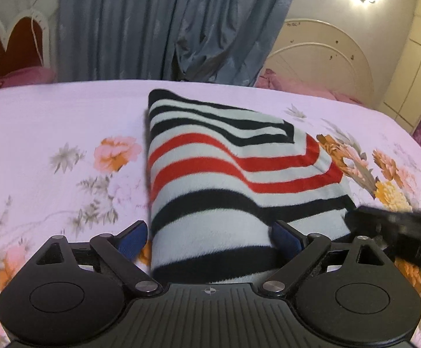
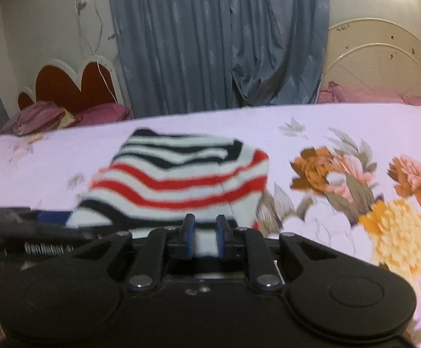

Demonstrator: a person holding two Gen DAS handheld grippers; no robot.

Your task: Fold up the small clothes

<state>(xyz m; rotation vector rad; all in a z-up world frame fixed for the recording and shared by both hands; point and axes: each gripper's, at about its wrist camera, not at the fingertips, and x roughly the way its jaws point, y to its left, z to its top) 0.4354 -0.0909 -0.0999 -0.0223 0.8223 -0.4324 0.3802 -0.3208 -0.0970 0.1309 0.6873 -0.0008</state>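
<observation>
A small striped garment (image 1: 225, 171), white with black and red bands, lies folded on the flowered bed sheet (image 1: 50, 133). My left gripper (image 1: 210, 236) is open, its blue pads (image 1: 133, 236) wide apart either side of the garment's near end. My right gripper (image 2: 205, 236) is shut on the near edge of the same garment (image 2: 181, 179), with white cloth pinched between its blue pads (image 2: 189, 239). The right gripper also shows as a blurred black bar at the right of the left wrist view (image 1: 396, 232). The left gripper shows at the left of the right wrist view (image 2: 36, 226).
The bed's far edge runs across both views. Behind it hang blue-grey curtains (image 1: 166, 23). A red heart-shaped headboard (image 2: 74, 87) with pink pillows stands far left. A cream round headboard (image 2: 381, 66) stands far right.
</observation>
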